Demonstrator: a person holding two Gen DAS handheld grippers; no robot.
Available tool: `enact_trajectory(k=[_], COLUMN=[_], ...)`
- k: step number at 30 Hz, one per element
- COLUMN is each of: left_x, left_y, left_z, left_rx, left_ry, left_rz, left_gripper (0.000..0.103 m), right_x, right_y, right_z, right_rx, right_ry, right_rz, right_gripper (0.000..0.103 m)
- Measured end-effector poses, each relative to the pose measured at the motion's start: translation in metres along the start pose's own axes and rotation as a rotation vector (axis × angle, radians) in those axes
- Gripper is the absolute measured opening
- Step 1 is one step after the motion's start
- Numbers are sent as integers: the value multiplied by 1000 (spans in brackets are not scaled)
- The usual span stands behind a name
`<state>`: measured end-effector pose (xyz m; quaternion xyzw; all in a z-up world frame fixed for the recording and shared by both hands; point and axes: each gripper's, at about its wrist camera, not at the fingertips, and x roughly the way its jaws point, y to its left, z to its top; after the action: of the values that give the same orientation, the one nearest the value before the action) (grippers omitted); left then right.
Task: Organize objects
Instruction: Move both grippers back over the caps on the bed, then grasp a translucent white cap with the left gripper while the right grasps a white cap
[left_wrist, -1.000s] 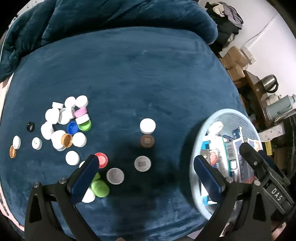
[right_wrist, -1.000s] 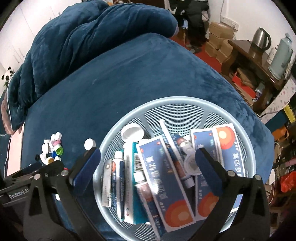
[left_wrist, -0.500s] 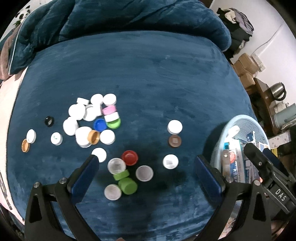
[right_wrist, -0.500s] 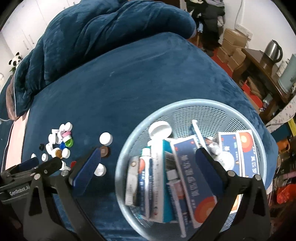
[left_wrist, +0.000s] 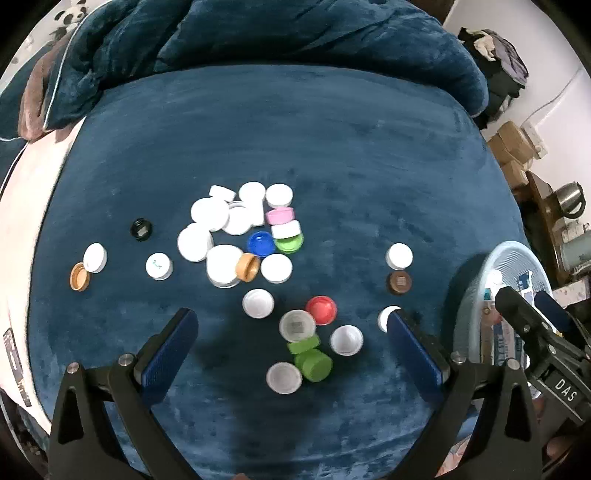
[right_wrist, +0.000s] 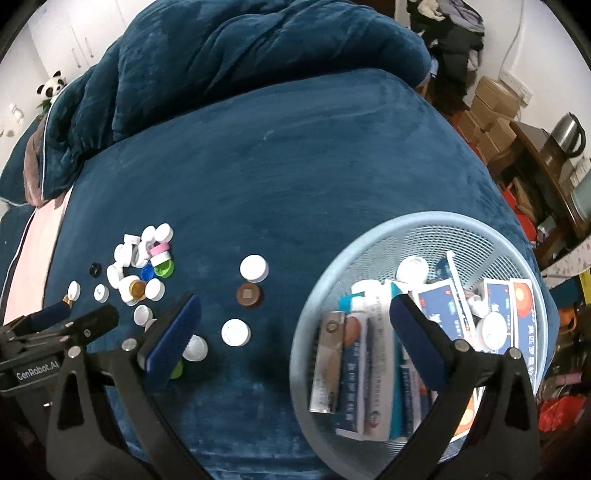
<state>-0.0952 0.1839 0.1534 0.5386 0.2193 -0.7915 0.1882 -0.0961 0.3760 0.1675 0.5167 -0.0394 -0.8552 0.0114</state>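
Surface: a bed (left_wrist: 332, 140) covered with a dark blue plush blanket; a rumpled blue quilt (right_wrist: 229, 62) is piled at the top of both frames.
Bottle caps (left_wrist: 236, 229): a loose group, mostly white, lies on the bed at centre left of the left wrist view; a pink, a blue and a green cap are among them.
Smaller group: a red cap (left_wrist: 321, 309), two green caps and some grey-white ones lie at lower centre, between the left fingers.
Apart caps: a white cap (left_wrist: 399, 256) and a brown cap (left_wrist: 399, 282) just below it, at centre right.
Basket (right_wrist: 369, 243): light blue mesh, lower right of the right wrist view, on the bed; it holds blue and white medicine boxes (right_wrist: 439, 314) and tubes.
Left hand-held gripper (left_wrist: 291, 336): fingers spread wide, empty, above the smaller group.
Right hand-held gripper (right_wrist: 291, 332): also wide apart and empty, at the left rim of the basket.
Room: cardboard boxes (right_wrist: 491, 107) and a metal kettle (right_wrist: 569, 134) on dark wooden furniture at the right; a toy panda (right_wrist: 51, 88) at upper left; white wall behind.
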Motion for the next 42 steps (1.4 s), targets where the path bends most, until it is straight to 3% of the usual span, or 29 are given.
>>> enact_trajectory(k=[21,36,39,41,42], left_x=[5,41,48,50,51], left_y=[57,96,96,95,95], left_z=[-7,-29,-34,-36,-38], left_rx=[-46,-77,-77,-72,-69], left_ry=[21,125,146,153,157], left_rz=[36,54,48,48,46], left_gripper=[102,102,102,102,102], right_x=[17,72,83,92,98], right_y=[58,93,97,99,100], right_z=[-1,-21,-28,-33,-36], right_rx=[-122,-225,-236,-244,-246], right_ry=[69,308,355,398,424], right_rz=[17,101,124,125,122], right_gripper=[103,103,94,69,66])
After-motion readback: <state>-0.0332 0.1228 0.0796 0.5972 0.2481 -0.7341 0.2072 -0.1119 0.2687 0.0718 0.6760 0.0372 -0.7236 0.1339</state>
